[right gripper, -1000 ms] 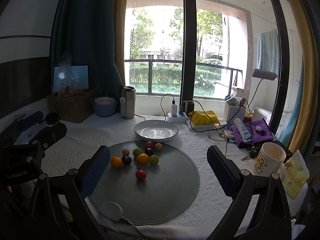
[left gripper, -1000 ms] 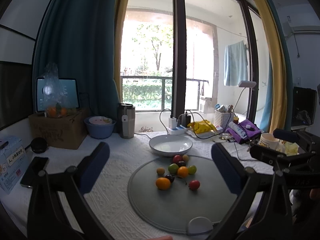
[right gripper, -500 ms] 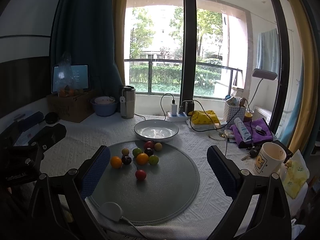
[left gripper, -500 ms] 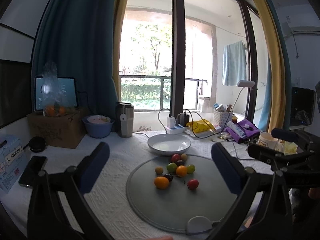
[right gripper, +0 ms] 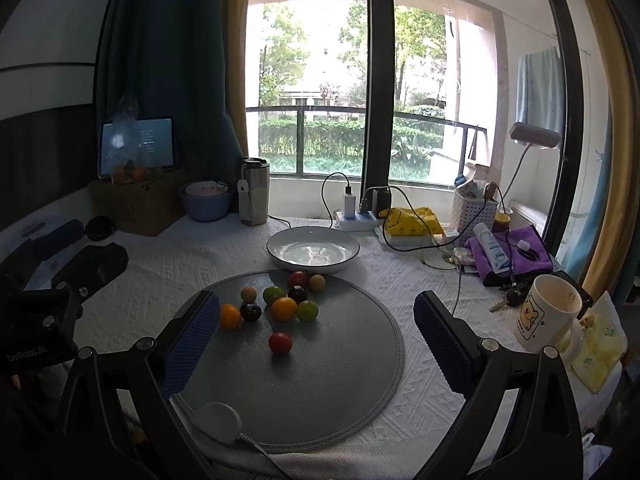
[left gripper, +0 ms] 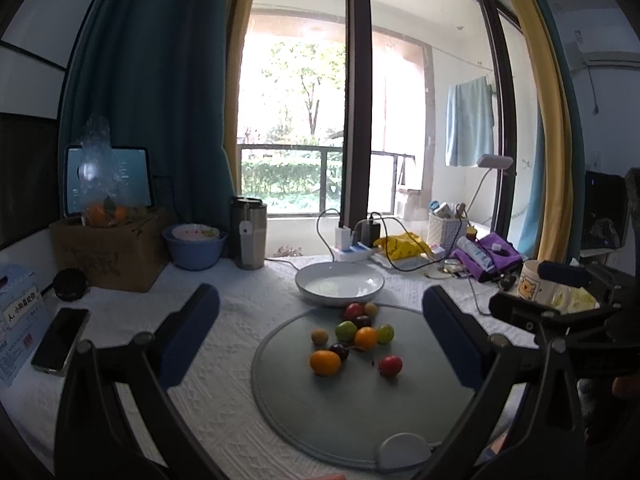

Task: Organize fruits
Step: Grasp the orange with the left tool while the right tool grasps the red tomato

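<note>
Several small fruits lie in a loose cluster on a round grey mat (left gripper: pixel 352 412) (right gripper: pixel 320 392): an orange one (left gripper: pixel 325 362) (right gripper: pixel 230 316), a red one (left gripper: pixel 390 365) (right gripper: pixel 280 343), green ones (left gripper: pixel 346 330) and dark ones. An empty white bowl (left gripper: pixel 339 282) (right gripper: pixel 313 249) stands just behind the mat. My left gripper (left gripper: pixel 320 336) is open and empty, above the mat's near side. My right gripper (right gripper: pixel 316 340) is open and empty, with the fruits between its fingers in view.
A yellow-printed mug (right gripper: pixel 546 312) stands at the right. A power strip with cables (right gripper: pixel 358 218), a steel tumbler (right gripper: pixel 254 192), a blue bowl (right gripper: pixel 206 200) and a cardboard box (right gripper: pixel 136 204) line the back. A phone (left gripper: pixel 60 338) lies at the left. A white puck with a cable (right gripper: pixel 216 420) rests on the mat's near edge.
The left gripper's view has drifted slightly to the right, so the scene sits a little further left. The right gripper has barely moved. Both stay open.
</note>
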Tool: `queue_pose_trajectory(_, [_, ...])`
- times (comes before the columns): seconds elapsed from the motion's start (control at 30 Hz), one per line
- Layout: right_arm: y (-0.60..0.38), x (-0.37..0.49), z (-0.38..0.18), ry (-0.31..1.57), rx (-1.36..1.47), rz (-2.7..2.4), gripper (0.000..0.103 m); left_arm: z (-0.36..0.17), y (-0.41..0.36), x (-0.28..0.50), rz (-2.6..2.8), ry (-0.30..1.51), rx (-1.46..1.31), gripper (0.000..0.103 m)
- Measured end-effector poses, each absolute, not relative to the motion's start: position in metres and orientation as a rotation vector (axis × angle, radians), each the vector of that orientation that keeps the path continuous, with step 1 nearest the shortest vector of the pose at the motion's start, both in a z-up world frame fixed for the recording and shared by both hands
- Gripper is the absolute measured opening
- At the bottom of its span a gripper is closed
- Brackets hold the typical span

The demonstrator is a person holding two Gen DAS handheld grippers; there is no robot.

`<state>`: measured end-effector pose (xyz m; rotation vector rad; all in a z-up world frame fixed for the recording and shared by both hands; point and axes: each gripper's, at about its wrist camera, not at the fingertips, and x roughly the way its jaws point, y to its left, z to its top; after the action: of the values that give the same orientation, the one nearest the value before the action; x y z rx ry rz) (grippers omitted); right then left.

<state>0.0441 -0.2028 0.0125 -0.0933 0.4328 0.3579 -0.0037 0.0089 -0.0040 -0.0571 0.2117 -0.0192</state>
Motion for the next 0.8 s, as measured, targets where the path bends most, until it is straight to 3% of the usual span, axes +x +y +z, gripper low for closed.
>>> queue_pose_trajectory(0.37, [-0.192, 0.075, -0.015, 0.544, -0.078, 0.423, 0.099, -0.032, 0.007, 0.038, -0.049, 0.360, -0.045, 0.102])
queue_pose_trajectory(0.67, [-0.182, 0.119, -0.058, 0.724, -0.067, 0.471, 0.086, -0.081, 0.011, 0.088, -0.089, 0.583, -0.056, 0.101])
queue_pose_trajectory(0.73, [-0.178, 0.129, -0.068, 0.755, -0.070, 0.485, 0.084, -0.094, 0.016, 0.099, -0.090, 0.634, -0.067, 0.098])
queue_pose_trajectory(0.8, [-0.174, 0.137, -0.079, 0.787, -0.069, 0.501, 0.080, -0.104, 0.021, 0.108, -0.089, 0.676, -0.067, 0.086])
